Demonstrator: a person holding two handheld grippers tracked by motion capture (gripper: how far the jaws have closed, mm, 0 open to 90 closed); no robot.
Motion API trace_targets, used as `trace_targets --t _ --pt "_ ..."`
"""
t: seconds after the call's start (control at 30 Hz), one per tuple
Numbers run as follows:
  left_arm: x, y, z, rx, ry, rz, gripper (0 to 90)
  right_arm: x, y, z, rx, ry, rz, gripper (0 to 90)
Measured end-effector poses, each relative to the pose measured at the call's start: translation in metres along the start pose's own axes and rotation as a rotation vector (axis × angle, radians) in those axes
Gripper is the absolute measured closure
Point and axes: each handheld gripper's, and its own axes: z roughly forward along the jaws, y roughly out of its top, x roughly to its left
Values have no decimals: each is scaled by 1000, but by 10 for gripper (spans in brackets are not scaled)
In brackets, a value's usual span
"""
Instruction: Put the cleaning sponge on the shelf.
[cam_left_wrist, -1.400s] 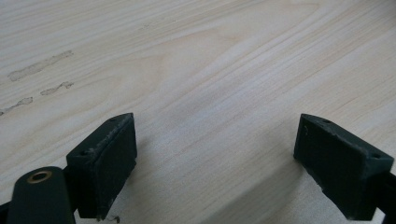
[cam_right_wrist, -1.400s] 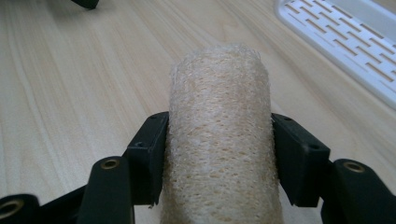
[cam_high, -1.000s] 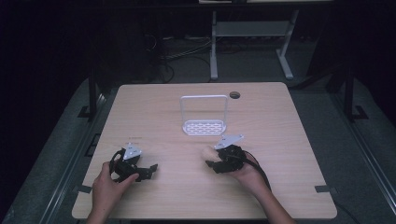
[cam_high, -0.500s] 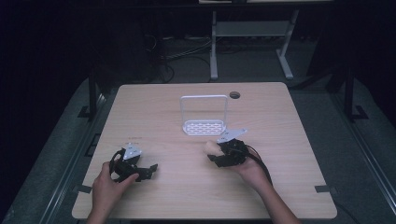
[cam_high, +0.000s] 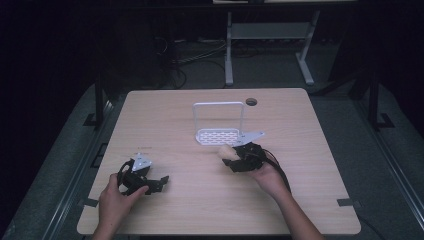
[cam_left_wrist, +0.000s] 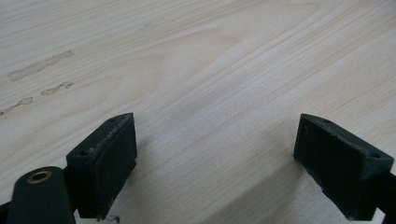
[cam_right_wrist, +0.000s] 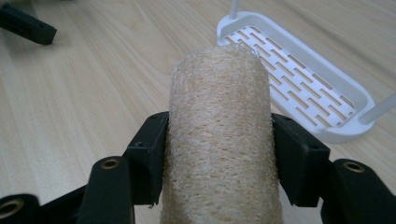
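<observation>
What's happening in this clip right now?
A person at a wooden table holds a two-jaw gripper in each hand. The right gripper is clamped on a tan loofah sponge, holding it just in front of a white slotted rack with a wire handle. The left gripper sits low over bare tabletop at the person's left, jaws wide apart and holding nothing. The rack's tray looks empty.

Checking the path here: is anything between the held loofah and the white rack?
Nothing visible. The right gripper is shut on the loofah, and only bare table lies between it and the white rack. The left gripper sits far off.
</observation>
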Motion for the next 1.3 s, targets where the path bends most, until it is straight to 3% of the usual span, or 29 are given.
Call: trace_targets --t 0.8,1.3 --pt "0 0 0 0 -2 -1 127 -13 19 8 -18 -24 -9 408" --pt "0 0 0 3 -4 -2 127 -21 29 19 -23 -33 11 408"
